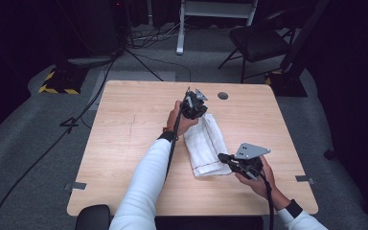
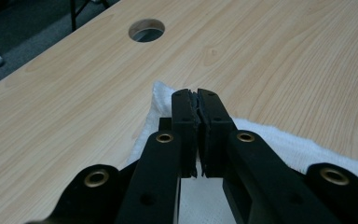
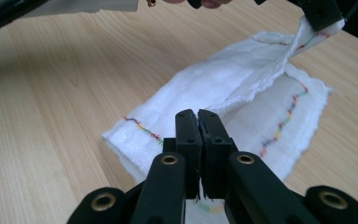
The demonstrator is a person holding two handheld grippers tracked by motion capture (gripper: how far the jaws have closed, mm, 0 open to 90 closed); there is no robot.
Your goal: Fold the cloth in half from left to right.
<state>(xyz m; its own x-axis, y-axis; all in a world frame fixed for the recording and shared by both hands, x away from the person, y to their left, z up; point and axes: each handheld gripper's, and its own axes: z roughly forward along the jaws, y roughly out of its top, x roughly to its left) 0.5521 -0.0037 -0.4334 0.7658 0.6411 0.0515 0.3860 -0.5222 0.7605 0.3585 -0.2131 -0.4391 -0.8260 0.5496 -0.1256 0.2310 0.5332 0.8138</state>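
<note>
While both hands work at the table (image 1: 124, 143), a white cloth (image 1: 203, 143) lies folded on the wood a little right of the middle, running from the far left tongs toward the near right tongs.

Left tongs (image 1: 195, 106) sit at the cloth's far end, held by the left hand (image 1: 179, 120). From the left gripper view the 2 black jaws are pressed together over the cloth (image 2: 279, 144), with something thin caught in the seam at the tips; from the right gripper view these same tongs (image 3: 324, 16) pinch a corner of the cloth and lift it clear of the table, so the fabric rises in a twisted fold toward them. They are closed, gripping the cloth.

Right tongs (image 1: 224, 158) lie at the cloth's near end, held by the right hand (image 1: 258, 179). In the right gripper view the jaws (image 3: 199, 140) are closed tight, with the cloth (image 3: 223, 88) just beyond and under the tips; frayed threads show at the base of the seam, but I cannot tell whether cloth is clamped between them.

A coloured stitch line runs along the cloth's edges. A round hole (image 1: 223, 95) is cut in the table near its far edge, and a chair (image 1: 258, 40) stands on the floor beyond.
</note>
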